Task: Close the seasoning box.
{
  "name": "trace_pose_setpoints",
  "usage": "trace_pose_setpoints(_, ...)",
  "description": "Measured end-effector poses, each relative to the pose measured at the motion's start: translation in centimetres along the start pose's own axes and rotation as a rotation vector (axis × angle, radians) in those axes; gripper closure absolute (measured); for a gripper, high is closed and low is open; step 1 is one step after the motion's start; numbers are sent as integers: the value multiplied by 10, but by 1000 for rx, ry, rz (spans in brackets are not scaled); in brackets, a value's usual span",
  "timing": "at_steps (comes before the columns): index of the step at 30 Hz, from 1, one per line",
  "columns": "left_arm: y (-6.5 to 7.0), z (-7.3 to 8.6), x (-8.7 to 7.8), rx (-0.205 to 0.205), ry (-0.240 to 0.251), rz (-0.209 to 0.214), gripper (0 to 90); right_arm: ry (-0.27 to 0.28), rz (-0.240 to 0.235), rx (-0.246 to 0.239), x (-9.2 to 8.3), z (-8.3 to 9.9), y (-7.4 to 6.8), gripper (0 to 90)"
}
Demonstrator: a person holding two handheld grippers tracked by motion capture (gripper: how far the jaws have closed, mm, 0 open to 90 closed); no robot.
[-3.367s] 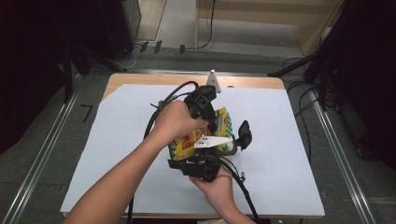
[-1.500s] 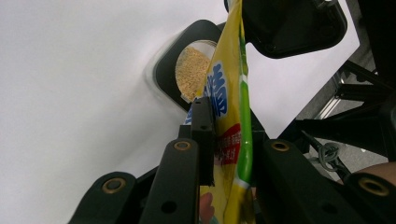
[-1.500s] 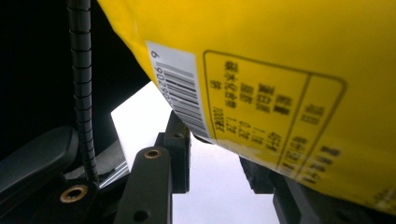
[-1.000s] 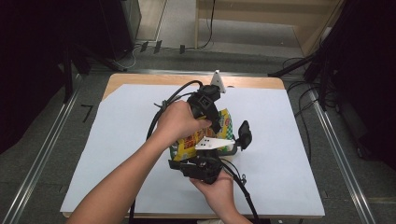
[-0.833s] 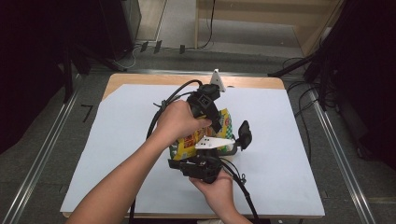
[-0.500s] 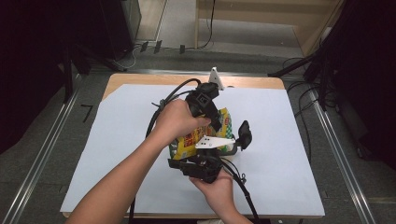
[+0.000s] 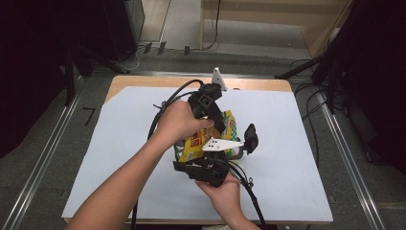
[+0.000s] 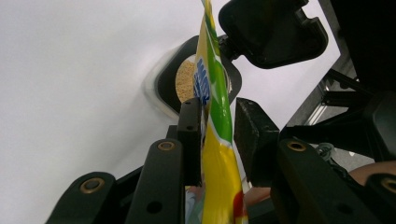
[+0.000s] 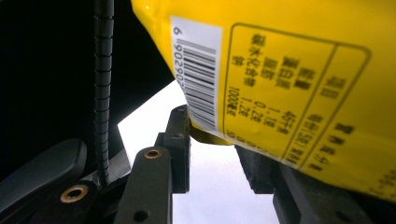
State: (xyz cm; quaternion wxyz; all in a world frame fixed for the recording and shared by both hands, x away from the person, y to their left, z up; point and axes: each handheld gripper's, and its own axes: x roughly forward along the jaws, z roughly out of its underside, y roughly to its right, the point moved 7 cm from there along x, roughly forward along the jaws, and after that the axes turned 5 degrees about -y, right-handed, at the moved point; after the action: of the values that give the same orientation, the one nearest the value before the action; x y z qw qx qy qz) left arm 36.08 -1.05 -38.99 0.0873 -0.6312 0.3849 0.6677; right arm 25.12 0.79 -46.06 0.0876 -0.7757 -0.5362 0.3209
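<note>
A yellow snack bag point(image 7: 193, 144) stands tilted on the white sheet between both hands. My left gripper point(image 7: 221, 125) comes down on its top edge. In the left gripper view the bag point(image 8: 217, 154) runs between the jaws of the left gripper point(image 8: 219, 130), which have just been opening: one pad touches it, the other stands apart. My right gripper point(image 7: 203, 154) holds the bag's lower end. In the right gripper view the right gripper point(image 9: 217, 149) is shut on the corner of the bag point(image 9: 289, 70), below its barcode.
Just beyond the bag's mouth sits a black bowl point(image 8: 163, 86) of tan crumbs, its black lid point(image 8: 271, 28) raised beside it; the lid point(image 7: 250, 138) is right of the bag. White paper point(image 7: 292, 143) covers the wooden table point(image 7: 143, 81). A small white bracket point(image 7: 218, 76) stands at the back edge.
</note>
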Motion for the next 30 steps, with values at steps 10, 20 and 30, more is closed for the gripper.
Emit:
trace_pose_setpoints(10, 1, -1, 3, -3, -5, -17, 732, -16, 27, -27, 1, 1, 1, 674)
trace_pose_setpoints(20, 0, -1, 3, 2, -3, -27, 724, -28, 55, -68, 1, 2, 1, 669)
trace_pose_setpoints(30, 3, -2, 1, 32, 3, -27, 724, -1, 33, -47, 0, 0, 0, 680)
